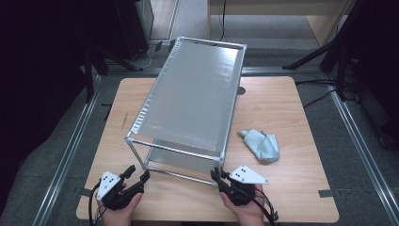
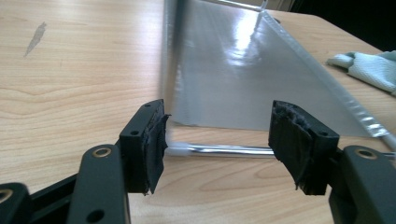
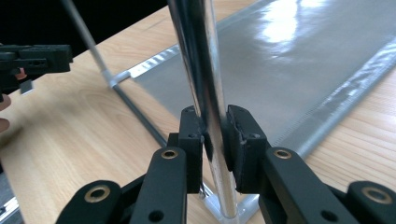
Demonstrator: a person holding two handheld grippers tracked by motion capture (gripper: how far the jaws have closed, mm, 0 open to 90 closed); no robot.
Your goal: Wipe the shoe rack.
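Observation:
A metal-tube rack with two grey fabric shelves stands on the wooden table. My right gripper is shut on the rack's near right upright post, low down near its foot, with both pads pressed on the shiny tube. My left gripper is open at the near left corner. The left upright post rises just inside its left pad, and the bottom rail runs across the gap. Neither pad presses on the tube.
A crumpled pale green cloth lies on the table to the right of the rack. My left gripper is seen at the left edge of the right gripper view. Dark stands and rails surround the table.

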